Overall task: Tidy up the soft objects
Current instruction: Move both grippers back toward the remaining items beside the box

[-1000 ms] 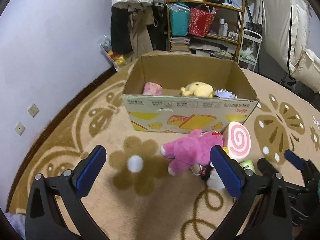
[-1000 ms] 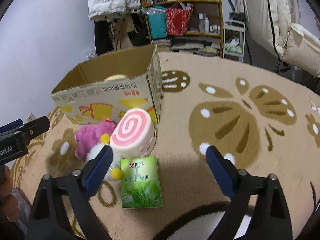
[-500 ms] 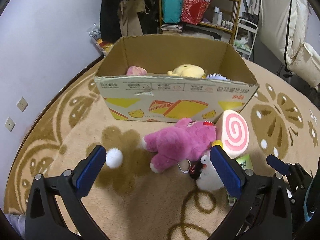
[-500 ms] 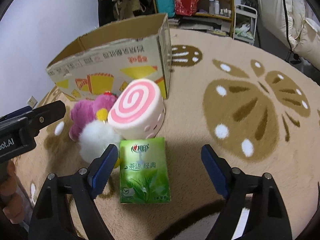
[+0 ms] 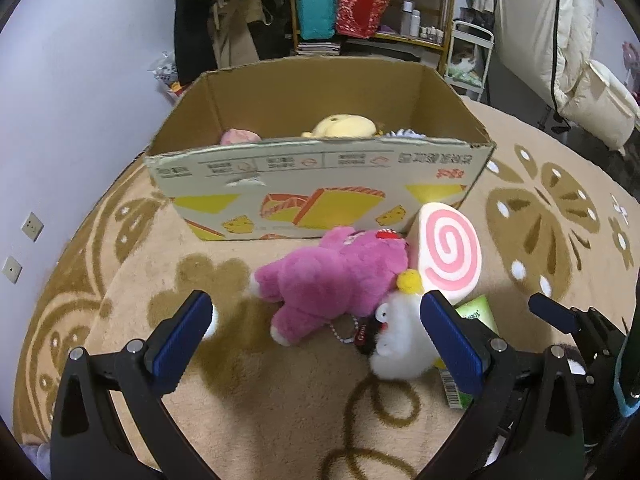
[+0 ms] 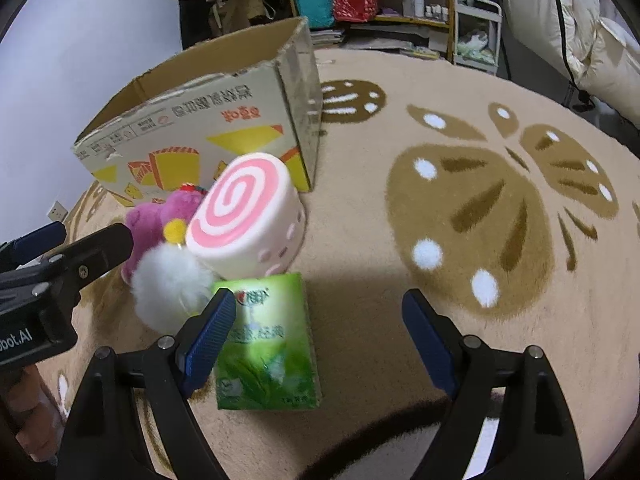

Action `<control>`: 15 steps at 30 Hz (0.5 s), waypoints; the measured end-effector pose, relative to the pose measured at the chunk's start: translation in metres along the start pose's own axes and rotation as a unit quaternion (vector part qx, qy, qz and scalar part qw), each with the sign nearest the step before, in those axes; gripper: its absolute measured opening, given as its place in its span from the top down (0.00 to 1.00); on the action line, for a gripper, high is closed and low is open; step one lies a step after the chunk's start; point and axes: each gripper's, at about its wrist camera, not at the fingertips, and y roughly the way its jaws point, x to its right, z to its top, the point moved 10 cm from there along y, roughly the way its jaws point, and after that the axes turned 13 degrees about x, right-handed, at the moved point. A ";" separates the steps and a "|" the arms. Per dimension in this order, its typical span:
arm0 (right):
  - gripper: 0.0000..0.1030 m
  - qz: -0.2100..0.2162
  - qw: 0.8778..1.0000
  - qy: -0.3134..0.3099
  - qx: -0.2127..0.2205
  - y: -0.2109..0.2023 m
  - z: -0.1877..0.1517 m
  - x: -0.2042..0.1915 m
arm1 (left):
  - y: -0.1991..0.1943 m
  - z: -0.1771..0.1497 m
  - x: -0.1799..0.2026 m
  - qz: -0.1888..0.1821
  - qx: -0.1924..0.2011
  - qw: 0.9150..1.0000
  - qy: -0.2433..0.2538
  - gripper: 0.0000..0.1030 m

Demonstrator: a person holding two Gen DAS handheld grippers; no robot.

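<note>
Floor is a fuzzy beige rug (image 6: pixel 440 92) with brown flower shapes, in a cluttered bedroom-ish space with a wooden shelf (image 5: pixel 376 8) of bags and bottles behind a printed cardboard box (image 5: pixel 320 184) that already holds a yellow plush (image 5: pixel 340 126). Right in front of the box, touching each other, sit a fluffy pink bear (image 5: pixel 336 276), a white pom-pom toy (image 5: pixel 400 340), a squishy pink-swirl roll cushion (image 6: pixel 244 220) and a glossy green tissue pack (image 6: pixel 266 344) with Chinese writing I can't read. Left gripper (image 5: pixel 316 336) gapes wide around the bear and holds nothing, right gripper (image 6: pixel 320 336) is wide over the pack, also holding nothing, and the casing at the edge reads "bot.AI".
</note>
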 end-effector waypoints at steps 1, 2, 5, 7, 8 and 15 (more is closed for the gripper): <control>0.13 0.001 1.000 0.004 -0.005 0.001 -0.002 0.001 | 0.001 -0.001 0.002 -0.003 -0.002 1.000 0.001 0.00; 0.13 0.003 1.000 0.007 -0.007 0.002 -0.003 0.001 | 0.002 -0.001 0.003 -0.006 -0.004 1.000 0.002 0.00; 0.13 0.010 1.000 0.010 -0.012 0.002 -0.005 -0.001 | 0.006 -0.004 0.010 -0.016 -0.010 1.000 0.004 0.00; 0.13 0.015 1.000 0.009 -0.015 0.003 -0.007 -0.004 | 0.009 -0.005 0.013 -0.021 -0.015 1.000 0.006 0.00; 0.13 0.018 1.000 0.007 -0.016 0.004 -0.007 -0.007 | 0.012 -0.007 0.015 -0.023 -0.019 1.000 0.009 0.00; 0.13 0.030 0.999 0.002 -0.023 0.006 -0.011 -0.014 | 0.024 -0.021 0.027 -0.035 -0.049 0.998 0.019 0.00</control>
